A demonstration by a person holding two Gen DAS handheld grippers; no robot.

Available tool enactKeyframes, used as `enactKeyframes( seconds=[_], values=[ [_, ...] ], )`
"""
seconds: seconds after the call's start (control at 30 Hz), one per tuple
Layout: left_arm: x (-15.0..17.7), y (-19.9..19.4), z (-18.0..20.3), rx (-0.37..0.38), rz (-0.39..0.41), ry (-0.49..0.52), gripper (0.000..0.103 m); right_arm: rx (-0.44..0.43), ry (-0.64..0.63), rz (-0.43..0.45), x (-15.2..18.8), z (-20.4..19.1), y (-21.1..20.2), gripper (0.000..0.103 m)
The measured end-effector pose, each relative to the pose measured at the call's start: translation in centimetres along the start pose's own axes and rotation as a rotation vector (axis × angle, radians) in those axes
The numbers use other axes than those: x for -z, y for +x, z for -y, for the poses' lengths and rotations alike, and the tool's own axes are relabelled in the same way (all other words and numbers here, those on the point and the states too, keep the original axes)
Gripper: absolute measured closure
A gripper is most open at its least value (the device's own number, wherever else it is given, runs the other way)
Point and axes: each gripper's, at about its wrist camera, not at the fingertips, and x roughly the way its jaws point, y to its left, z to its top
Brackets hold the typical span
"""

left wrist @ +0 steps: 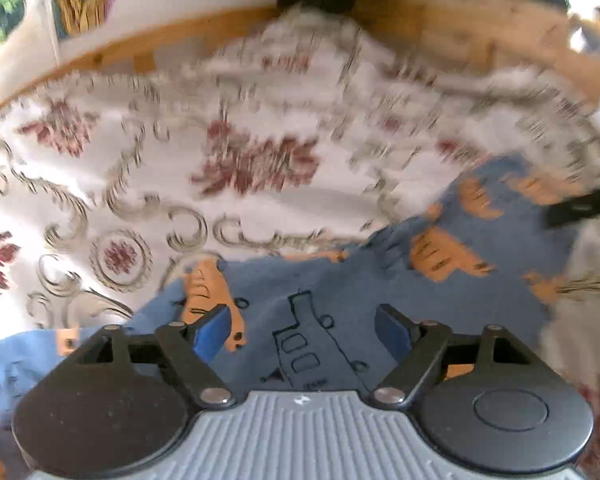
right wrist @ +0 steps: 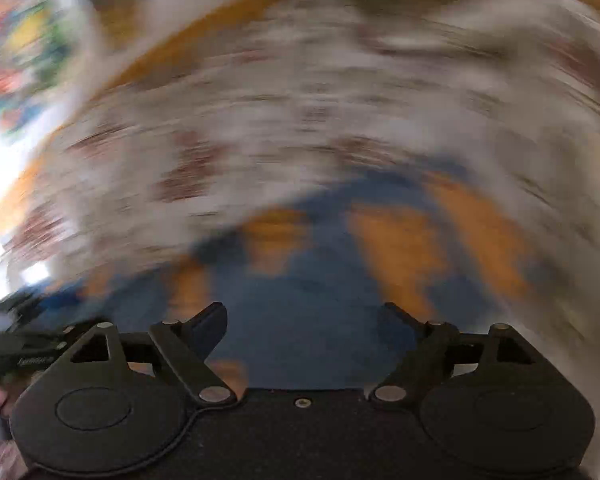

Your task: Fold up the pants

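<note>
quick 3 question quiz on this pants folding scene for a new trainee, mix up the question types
1. True or false: the left gripper is clamped shut on the pants.
2. Multiple choice: what do the blue pants lie on? A) a bare wooden floor B) a floral-patterned cloth C) a metal tray
3. Fill in: the printed shapes on the pants are mostly ____ in colour.

Key
1. False. Its jaws stand wide apart over the fabric, gripping nothing. The right gripper is open too.
2. B.
3. Orange. The right wrist view is too blurred to show more than orange patches on blue.
</note>
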Motion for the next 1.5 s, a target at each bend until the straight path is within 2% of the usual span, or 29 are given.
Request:
enactKeyframes(
  seconds=[0.03,0.07,0.13,0.2,0.3,0.33,0.4,0.5,0.57,0.63,0.67,0.73,0.77,0.83,0.9,0.93,1.0,1.03,1.17,1.23,1.3,1.37,1.47,1.5],
  values=[
    [0.0,1.7,0.1,-0.039,-0.057,-0.010,0.020,0.035,0.035,0.016,0.4,1.0,-0.3,0.024],
    [0.4,2.9,0.0,-0.064,-0.099,-0.021,0.018,0.054,0.068,0.036,0.5,1.7,-0.9,0.024],
    [1.6,2.8,-0.6,-0.065,-0.085,-0.045,0.013,0.097,0.100,0.115,0.6,2.7,-2.9,0.018],
    [1.7,1.9,-0.7,-0.093,-0.103,-0.048,0.012,0.120,0.138,0.189,1.2,3.5,-4.6,0.017],
    [0.7,-0.1,-0.6,-0.127,-0.101,-0.070,0.012,-0.024,0.306,0.169,2.2,5.7,-4.8,0.017],
    [-0.2,-0.9,-0.5,-0.101,-0.073,-0.087,0.012,-0.079,0.363,0.162,2.6,6.5,-4.5,0.017],
    [-2.5,-1.8,0.2,-0.033,-0.023,-0.103,0.012,-0.118,0.413,0.178,2.8,7.1,-4.2,0.019],
    [-6.8,-1.8,3.0,0.113,0.041,-0.066,0.012,-0.126,0.442,0.218,2.8,7.7,-3.9,0.025],
    [-9.5,-1.1,5.7,0.232,0.075,-0.016,0.011,-0.090,0.451,0.247,2.8,8.2,-3.6,0.031],
    [-11.4,0.1,8.2,0.341,0.081,0.032,0.011,-0.042,0.472,0.258,2.5,8.9,-3.6,0.045],
    [-12.1,1.0,9.4,0.384,0.073,0.054,0.011,-0.028,0.495,0.260,2.6,9.5,-3.5,0.048],
    [-12.6,2.8,11.5,0.440,0.039,0.089,0.011,-0.013,0.533,0.260,2.5,10.3,-3.0,0.062],
    [-12.6,4.0,12.6,0.450,0.018,0.101,0.011,-0.007,0.543,0.259,2.4,10.6,-2.7,0.064],
    [-12.2,6.4,14.5,0.416,-0.032,0.141,0.011,-0.003,0.540,0.257,2.3,10.9,-2.3,0.066],
    [-11.3,8.1,16.1,0.313,-0.067,0.189,0.011,0.004,0.508,0.255,2.1,10.6,-2.0,0.065],
    [-10.7,8.9,16.7,0.258,-0.071,0.207,0.010,0.004,0.497,0.253,2.1,10.5,-1.9,0.065],
    [-9.7,9.3,17.2,0.218,-0.030,0.227,0.001,0.004,0.487,0.247,1.9,10.4,-1.8,0.066],
    [-9.4,9.3,17.2,0.211,-0.021,0.227,0.001,-0.001,0.490,0.245,1.9,10.4,-1.8,0.066],
    [-8.9,9.0,16.5,0.236,-0.010,0.187,0.001,-0.013,0.505,0.236,1.7,10.3,-1.4,0.067],
    [-9.4,8.9,16.3,0.246,-0.010,0.177,0.001,-0.006,0.504,0.233,1.6,10.3,-1.3,0.073],
    [-9.8,8.4,15.7,0.269,-0.007,0.139,0.001,-0.010,0.533,0.241,1.7,10.7,-1.4,0.087],
    [-10.2,7.7,14.5,0.299,0.011,0.072,0.001,-0.013,0.541,0.259,1.9,10.9,-1.8,0.091],
    [-11.2,6.3,12.2,0.376,0.043,-0.042,0.002,0.054,0.374,0.311,1.5,8.6,-2.8,0.092],
    [-11.6,5.9,11.7,0.402,0.052,-0.068,0.002,0.096,0.253,0.339,1.3,6.8,-3.3,0.092]
  ],
)
